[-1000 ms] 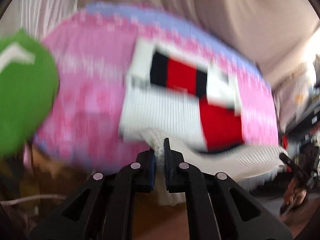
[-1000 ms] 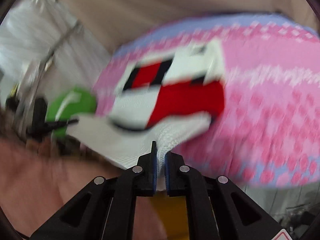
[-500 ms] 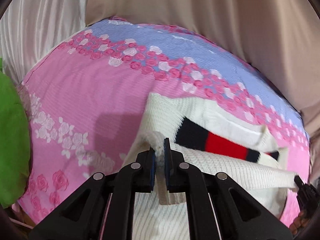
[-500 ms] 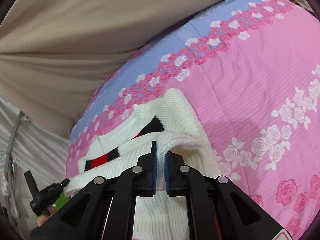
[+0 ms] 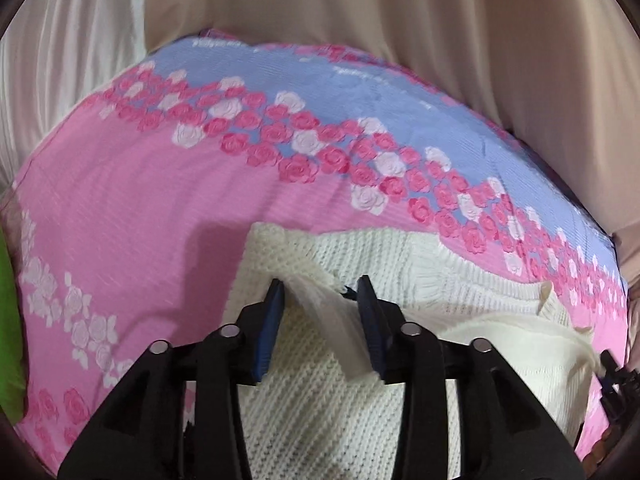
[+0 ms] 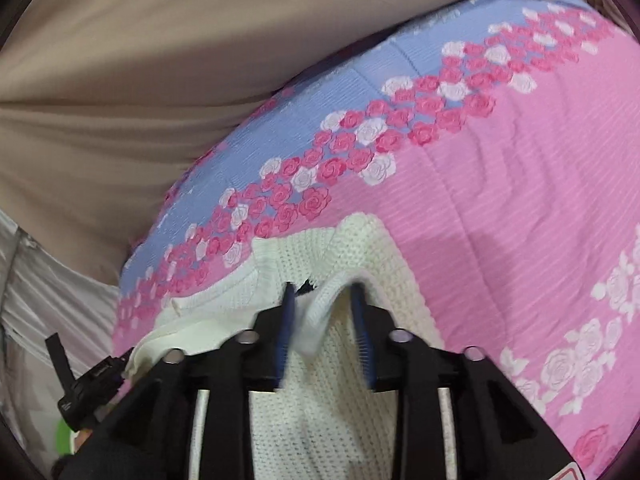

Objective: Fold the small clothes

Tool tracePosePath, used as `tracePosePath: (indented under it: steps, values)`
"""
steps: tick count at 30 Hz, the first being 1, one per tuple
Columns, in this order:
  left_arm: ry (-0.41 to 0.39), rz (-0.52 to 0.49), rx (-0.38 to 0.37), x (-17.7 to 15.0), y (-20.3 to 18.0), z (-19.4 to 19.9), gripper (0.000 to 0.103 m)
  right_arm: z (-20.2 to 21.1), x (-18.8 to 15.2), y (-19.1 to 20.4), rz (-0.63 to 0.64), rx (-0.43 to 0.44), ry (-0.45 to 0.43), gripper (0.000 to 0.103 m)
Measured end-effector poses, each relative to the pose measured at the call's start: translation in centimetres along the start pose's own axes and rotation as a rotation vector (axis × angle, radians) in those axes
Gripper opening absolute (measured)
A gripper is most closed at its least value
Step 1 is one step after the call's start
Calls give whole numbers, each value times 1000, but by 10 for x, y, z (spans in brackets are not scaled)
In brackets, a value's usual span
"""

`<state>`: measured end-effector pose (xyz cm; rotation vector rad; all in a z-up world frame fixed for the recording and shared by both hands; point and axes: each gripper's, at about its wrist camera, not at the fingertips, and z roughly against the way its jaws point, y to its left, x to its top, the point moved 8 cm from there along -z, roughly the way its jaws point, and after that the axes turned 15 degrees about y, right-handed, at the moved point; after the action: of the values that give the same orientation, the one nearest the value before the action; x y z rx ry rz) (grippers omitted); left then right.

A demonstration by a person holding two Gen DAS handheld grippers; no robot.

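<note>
Your left gripper [image 5: 320, 292] and right gripper [image 6: 322, 294] have both just been opening, jaws now apart with a loose fold of the white knit sweater [image 5: 400, 264] slack between each pair, the sweater folded on the pink sheet [image 5: 140, 220].

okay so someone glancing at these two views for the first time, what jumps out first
A cream knit sweater lies folded on a pink bedspread with bands of roses. Both the left gripper and right gripper have just been opening, each with a fold of its edge loose between the jaws.
</note>
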<state>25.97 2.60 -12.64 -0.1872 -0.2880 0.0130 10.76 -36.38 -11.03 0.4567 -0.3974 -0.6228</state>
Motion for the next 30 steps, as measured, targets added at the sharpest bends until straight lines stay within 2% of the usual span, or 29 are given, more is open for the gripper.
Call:
tracePosePath:
  steps: [2,5,9,12,15,16,17,18,19,20,22,25,28,29,30]
  values:
    - [-45,-22,26,-6,3,17,70,19,-8,-2,41,-58,-60,56]
    - [-113,-42,42,-17,8,35,80,31,-28,-11,86,-136,-73,57]
    - [-37,-30,52,-22,4,13,80,13,-37,-19,65,-155,-26,57]
    - [28,-18,54,-17,2,-8,79,-2,-33,-8,123,-199,-5,57]
    - [65,0,40,-9,2,-17,59,-10,-22,3,186,-232,-10,57]
    - [79,-19,40,-6,-1,-20,41,-13,-17,5,190,-239,-6,57]
    - [91,-45,38,-4,-4,-21,19,-17,-13,6,191,-240,0,57]
    - [105,-69,37,-2,-8,-22,9,-19,-9,8,191,-238,9,51]
    - [106,-82,28,0,-11,-19,8,-23,-5,10,191,-234,20,42]
    - [86,-77,24,2,-11,-12,7,-28,-3,13,197,-224,41,9]
    - [25,-60,1,10,-10,13,7,-25,-1,22,207,-211,58,8]
    - [-37,-27,-8,20,2,43,7,17,4,46,246,-133,-51,7]
    - [-17,11,12,34,19,33,7,48,21,40,198,-87,-140,6]
    - [18,9,17,36,22,20,7,42,26,31,175,-87,-127,6]
    - [48,2,33,37,23,9,7,23,31,16,136,-92,-74,6]
